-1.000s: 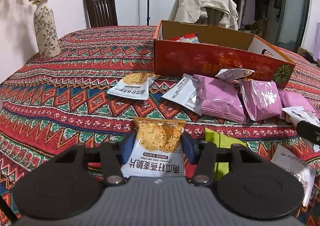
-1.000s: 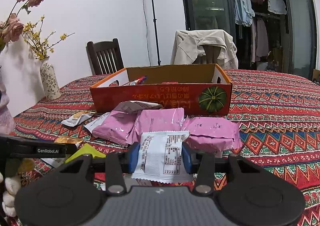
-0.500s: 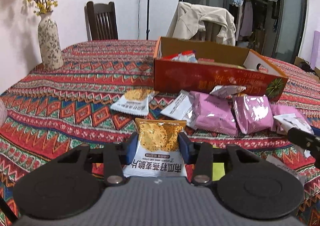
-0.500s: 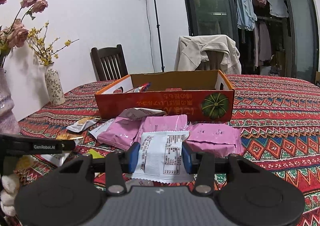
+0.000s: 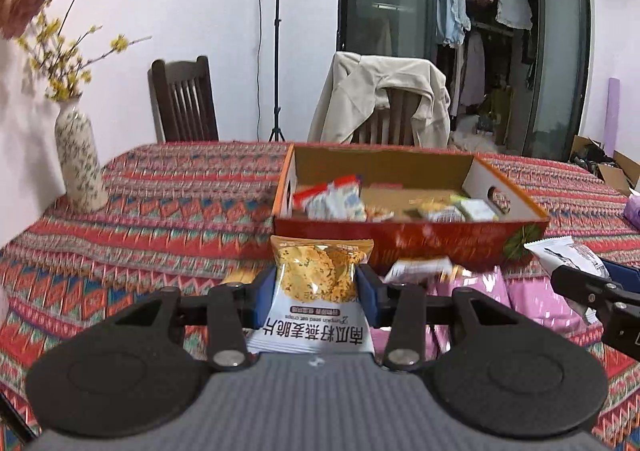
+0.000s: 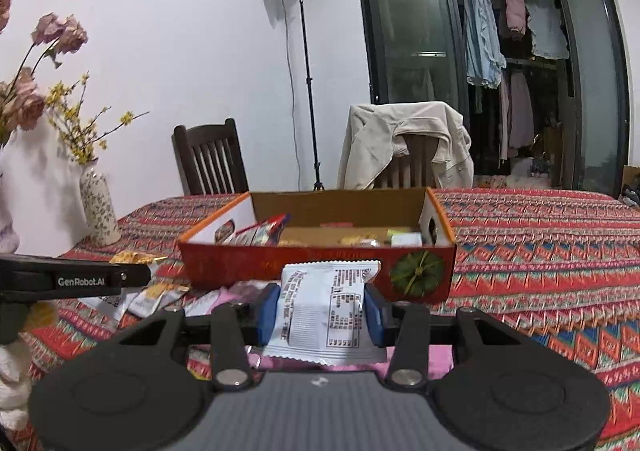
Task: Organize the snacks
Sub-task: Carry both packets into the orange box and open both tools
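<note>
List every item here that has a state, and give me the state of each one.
Left tool: shut on the oat crisp packet, held off the table.
Right tool: shut on the white packet, also held off the table.
Cardboard box: open-topped, partly filled with snacks.
Pink packets: loose on the tablecloth, in front of the box.
Beige jacket: draped over a chair back.

The right gripper (image 6: 320, 309) holds a white snack packet (image 6: 322, 311) between its blue fingers (image 6: 269, 313). Just behind it an open red box (image 6: 320, 267) with snacks inside sits on the counter (image 6: 540, 251). The left gripper (image 6: 80, 279) reaches in from the left.
</note>
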The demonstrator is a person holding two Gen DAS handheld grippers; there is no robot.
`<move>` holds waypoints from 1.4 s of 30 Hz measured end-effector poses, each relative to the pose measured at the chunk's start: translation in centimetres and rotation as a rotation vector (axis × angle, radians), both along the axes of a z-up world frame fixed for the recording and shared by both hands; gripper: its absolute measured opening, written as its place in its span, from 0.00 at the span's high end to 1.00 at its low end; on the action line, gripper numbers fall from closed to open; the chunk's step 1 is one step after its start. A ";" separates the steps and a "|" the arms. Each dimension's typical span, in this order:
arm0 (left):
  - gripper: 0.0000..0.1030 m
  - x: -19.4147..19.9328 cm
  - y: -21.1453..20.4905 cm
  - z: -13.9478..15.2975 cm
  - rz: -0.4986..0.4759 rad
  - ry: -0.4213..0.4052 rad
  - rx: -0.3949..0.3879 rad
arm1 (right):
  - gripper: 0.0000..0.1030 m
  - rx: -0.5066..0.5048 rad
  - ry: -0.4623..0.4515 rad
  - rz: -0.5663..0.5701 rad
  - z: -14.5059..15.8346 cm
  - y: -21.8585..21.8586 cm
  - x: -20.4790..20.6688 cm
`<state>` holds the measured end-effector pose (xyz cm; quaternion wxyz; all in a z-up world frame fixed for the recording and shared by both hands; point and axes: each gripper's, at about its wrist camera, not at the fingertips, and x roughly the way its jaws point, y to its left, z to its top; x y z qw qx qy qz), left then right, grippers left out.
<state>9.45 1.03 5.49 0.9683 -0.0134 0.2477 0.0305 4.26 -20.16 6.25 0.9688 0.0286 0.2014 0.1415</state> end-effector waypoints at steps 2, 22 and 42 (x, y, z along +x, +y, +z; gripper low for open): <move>0.57 0.9 -0.2 0.6 -0.006 -0.007 -0.004 | 0.58 -0.001 -0.004 -0.003 0.6 -0.2 0.8; 0.58 12.0 -2.0 4.6 0.001 -0.026 -0.027 | 0.58 -0.027 -0.017 -0.064 5.4 0.2 13.1; 0.59 20.9 -2.3 -1.1 0.005 0.064 -0.076 | 0.58 -0.009 0.067 -0.138 -1.7 -1.5 22.3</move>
